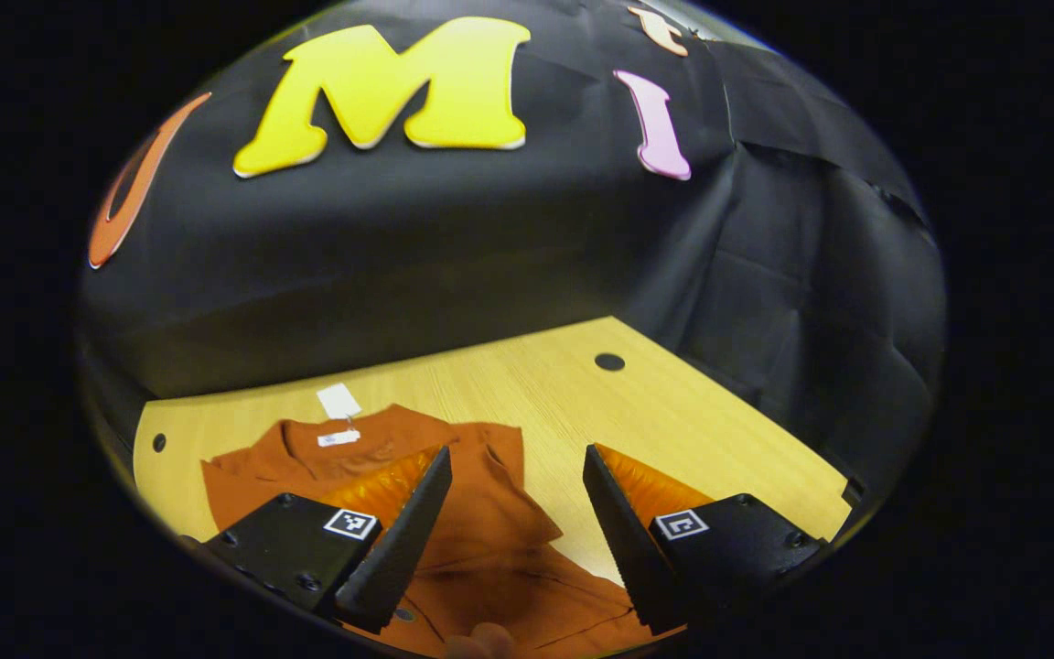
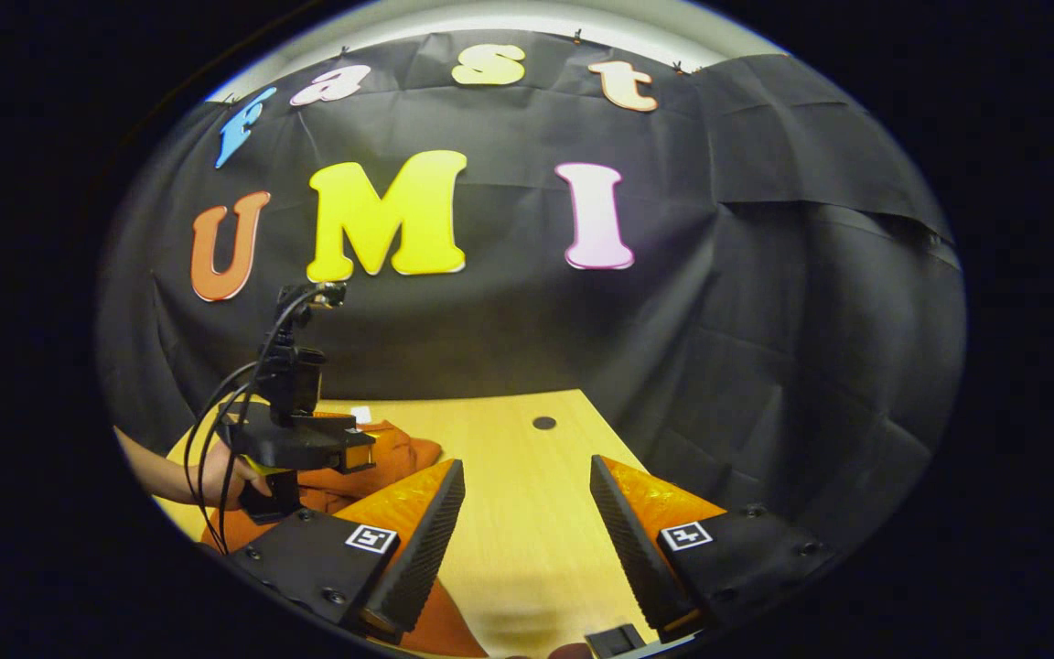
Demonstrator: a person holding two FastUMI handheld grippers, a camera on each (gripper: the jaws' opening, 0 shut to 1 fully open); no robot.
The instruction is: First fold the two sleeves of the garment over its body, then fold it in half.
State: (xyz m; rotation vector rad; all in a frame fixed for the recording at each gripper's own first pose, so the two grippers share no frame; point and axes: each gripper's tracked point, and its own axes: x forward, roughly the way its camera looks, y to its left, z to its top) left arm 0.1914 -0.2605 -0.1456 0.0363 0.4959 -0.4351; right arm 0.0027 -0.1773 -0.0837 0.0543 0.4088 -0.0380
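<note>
A rust-orange garment (image 1: 481,531) lies on the wooden table (image 1: 673,421), its collar toward the far edge and a white tag (image 1: 338,401) beside the collar. My left gripper (image 1: 516,458) hovers open above its right part, nothing between the fingers. In the right gripper view the same garment (image 2: 381,458) lies at the left, and my right gripper (image 2: 527,471) stands open over bare table (image 2: 527,540) to its right. The left gripper (image 2: 294,439), held by a hand (image 2: 216,476), hangs above the garment there.
The table has a round cable hole (image 1: 609,361) near its far right corner and another (image 1: 159,442) at the far left. Black cloth walls close in behind and to the right of the table. Bare wood stretches right of the garment.
</note>
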